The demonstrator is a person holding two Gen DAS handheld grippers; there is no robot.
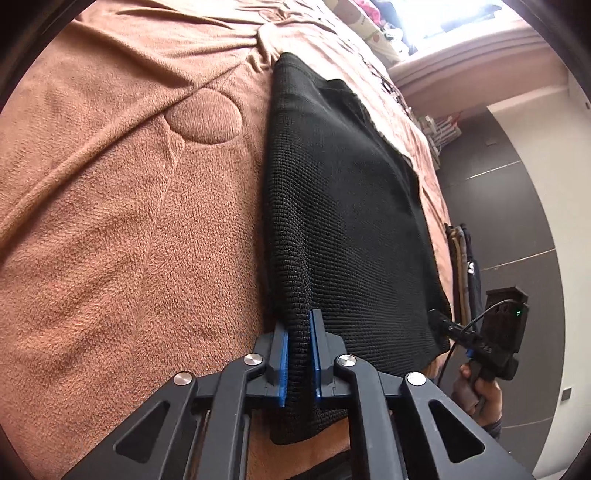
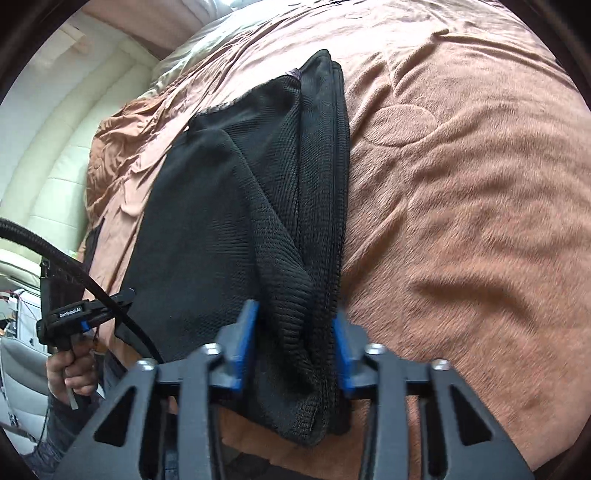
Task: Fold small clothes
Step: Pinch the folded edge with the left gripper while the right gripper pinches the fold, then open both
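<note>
A black knit garment (image 1: 351, 221) lies folded lengthwise on a brown fleece blanket (image 1: 129, 221). My left gripper (image 1: 298, 347) is shut on the garment's near folded edge, and the knit fills the narrow gap between its blue pads. In the right wrist view, the same garment (image 2: 207, 221) shows several stacked layers along its right side. My right gripper (image 2: 295, 343) is shut on that bunched near corner, its pads held wider apart by the thick fabric. Each gripper also shows in the other's view, held by a hand at the garment's opposite near corner: right gripper (image 1: 436, 317), left gripper (image 2: 125, 295).
The blanket (image 2: 461, 221) covers a bed and spreads wide on both sides of the garment. A cream padded headboard (image 2: 55, 166) stands at the left. A bright window ledge (image 1: 461, 62), patterned pillows (image 1: 369, 29) and hanging clothes (image 1: 461, 258) lie beyond the bed's edge.
</note>
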